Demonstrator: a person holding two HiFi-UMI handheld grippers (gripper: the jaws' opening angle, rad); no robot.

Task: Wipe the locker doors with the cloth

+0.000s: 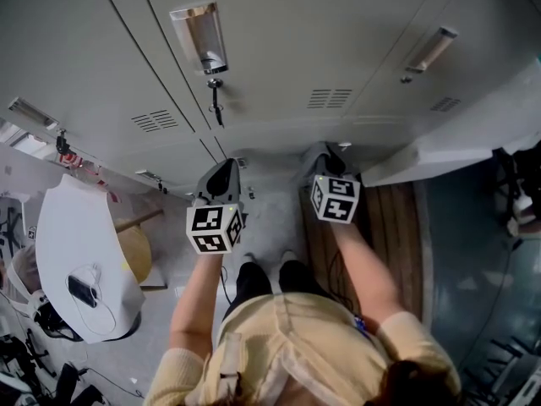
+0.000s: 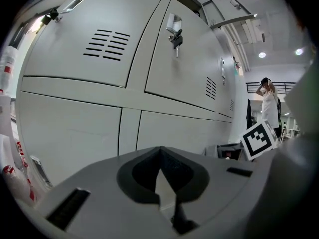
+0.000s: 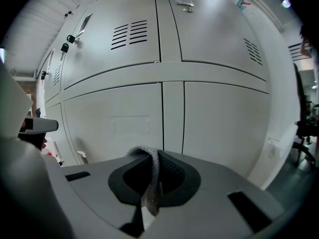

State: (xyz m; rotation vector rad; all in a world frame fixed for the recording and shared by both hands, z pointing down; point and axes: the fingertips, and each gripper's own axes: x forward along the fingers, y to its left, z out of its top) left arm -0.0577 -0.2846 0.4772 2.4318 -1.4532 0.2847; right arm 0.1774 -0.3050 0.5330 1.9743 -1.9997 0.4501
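Grey locker doors (image 1: 279,49) fill the wall in front of me, with louvre vents and a key (image 1: 216,100) hanging from one lock. My left gripper (image 1: 221,176) is held low before the doors, a little way off them. In the left gripper view its jaws (image 2: 159,151) stand shut with nothing between them, facing the lower doors (image 2: 70,128). My right gripper (image 1: 326,159) sits beside it at about the same height. It (image 3: 157,156) is shut on a grey woven cloth (image 3: 150,183) that loops over the jaw tips, pointing at the seam between two lower doors (image 3: 119,121).
A pale panel (image 1: 448,146) juts out from the lockers at the right, above a wooden slatted strip (image 1: 393,222) on the floor. A white table (image 1: 80,244) and a round wooden stool (image 1: 135,254) stand at the left. A person (image 2: 269,106) stands far off.
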